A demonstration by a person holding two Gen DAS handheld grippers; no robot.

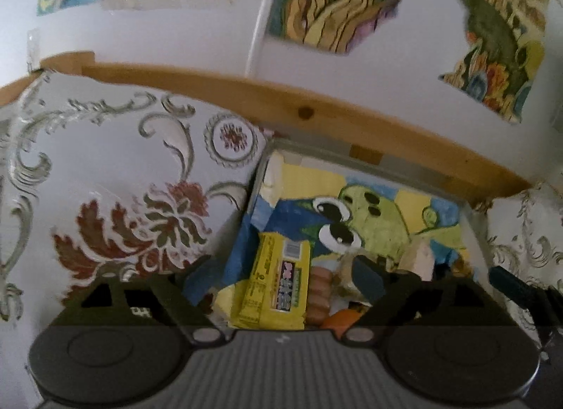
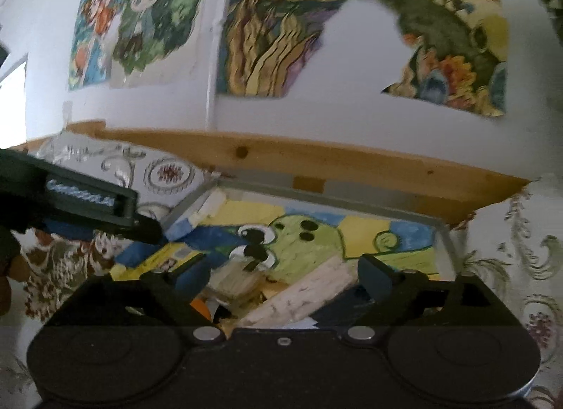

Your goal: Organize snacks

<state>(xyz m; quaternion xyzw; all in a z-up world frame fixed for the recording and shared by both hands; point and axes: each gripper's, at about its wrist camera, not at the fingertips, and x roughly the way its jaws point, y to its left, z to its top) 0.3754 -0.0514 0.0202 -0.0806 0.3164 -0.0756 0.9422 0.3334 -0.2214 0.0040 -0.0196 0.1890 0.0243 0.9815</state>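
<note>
A shallow box (image 1: 415,171) with a grey rim and a green cartoon creature painted inside holds the snacks. In the left wrist view a yellow snack pack (image 1: 274,285) lies between the fingers of my left gripper (image 1: 283,278), which is open and not touching it. Small brown sausages (image 1: 318,293) and an orange item (image 1: 337,321) lie beside the pack. In the right wrist view my right gripper (image 2: 285,275) is open above a pale wafer-like pack (image 2: 302,293) and a clear wrapped snack (image 2: 239,282). The left gripper (image 2: 88,205) reaches in from the left over the yellow snack pack (image 2: 165,257).
The box (image 2: 352,194) sits on a white cloth with a floral pattern (image 1: 123,180), against a wooden rail (image 1: 306,113) at the wall. Torn painted posters (image 2: 274,29) hang above. The right gripper's black body (image 1: 510,282) shows at the right edge of the left wrist view.
</note>
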